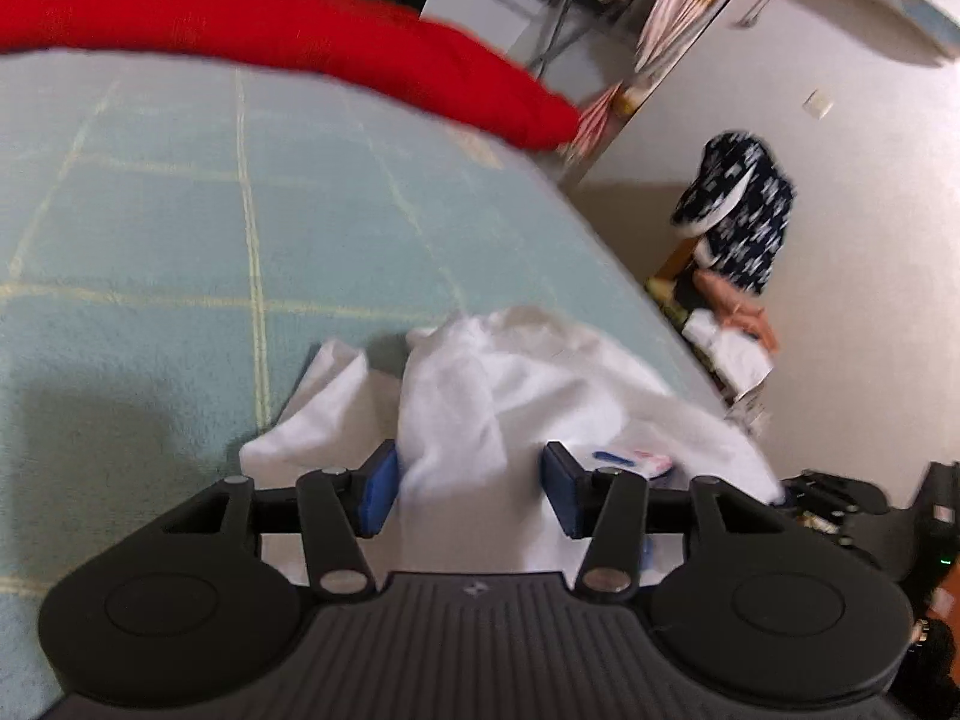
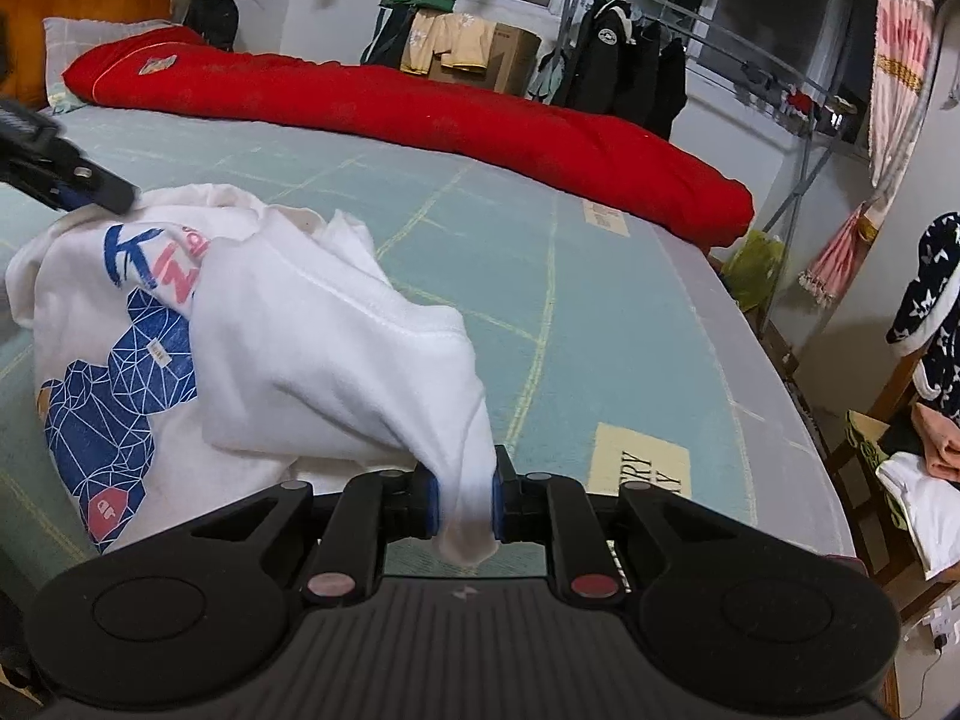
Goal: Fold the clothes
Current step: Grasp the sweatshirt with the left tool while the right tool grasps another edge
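Through the left wrist view, our left tongs (image 1: 471, 489) stand apart over the white T-shirt (image 1: 510, 384), a fold of cloth between the blue pads without being pinched. The shirt lies crumpled on the pale green bed (image 1: 150, 228), near its edge.

Through the right wrist view, our right tongs (image 2: 465, 507) clamp a bunched end of the shirt (image 2: 288, 330), lifting it off the bed (image 2: 600, 324). A red quilt (image 2: 420, 114) lies behind.

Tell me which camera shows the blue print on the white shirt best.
The right wrist view. There the white shirt lies with its blue print facing the camera, lettering and geometric shapes sharp. The left wrist view shows the shirt mostly as plain white cloth, with only a blurred sliver of print.
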The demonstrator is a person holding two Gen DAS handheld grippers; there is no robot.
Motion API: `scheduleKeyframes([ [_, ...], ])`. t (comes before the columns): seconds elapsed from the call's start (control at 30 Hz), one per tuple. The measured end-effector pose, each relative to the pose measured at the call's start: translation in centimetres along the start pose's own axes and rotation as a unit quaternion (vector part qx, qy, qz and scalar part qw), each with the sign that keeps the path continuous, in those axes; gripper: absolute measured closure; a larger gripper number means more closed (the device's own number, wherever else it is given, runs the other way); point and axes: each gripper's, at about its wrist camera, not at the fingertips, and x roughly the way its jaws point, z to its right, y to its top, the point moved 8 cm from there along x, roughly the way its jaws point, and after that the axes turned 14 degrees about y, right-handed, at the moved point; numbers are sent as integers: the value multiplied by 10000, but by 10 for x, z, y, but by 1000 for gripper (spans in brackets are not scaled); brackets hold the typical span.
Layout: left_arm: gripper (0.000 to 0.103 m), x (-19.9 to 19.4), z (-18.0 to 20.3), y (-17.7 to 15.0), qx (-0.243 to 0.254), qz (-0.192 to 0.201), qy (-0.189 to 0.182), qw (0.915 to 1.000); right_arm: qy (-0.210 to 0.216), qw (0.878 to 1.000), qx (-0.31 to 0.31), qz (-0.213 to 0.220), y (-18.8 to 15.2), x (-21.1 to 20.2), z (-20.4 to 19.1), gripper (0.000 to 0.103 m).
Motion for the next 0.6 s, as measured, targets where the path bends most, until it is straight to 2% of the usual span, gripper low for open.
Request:
scheduleKeyframes([
  [0.03,71,7,0,-1,29,-90,50,9999,46,10000,-4,5,0,0,0,84],
  [0.07,79,7,1,-2,70,-77,89,9999,106,9999,-9,16,1,1,-1,83],
  [0.17,90,-2,4,0,268,164,261,9992,287,9996,-24,50,1,1,-3,79],
  [0.27,95,-24,2,8,426,461,481,9969,568,9984,-7,25,4,2,-7,82],
  [0.37,99,-45,-7,22,610,760,812,9919,627,9977,-222,123,24,1,-8,83],
  [0.5,99,-61,-29,39,592,1016,1188,9859,641,9961,-548,245,64,7,-4,84],
  [0.6,99,-64,-47,51,556,1143,1445,9813,481,9951,-817,262,98,26,5,84],
])
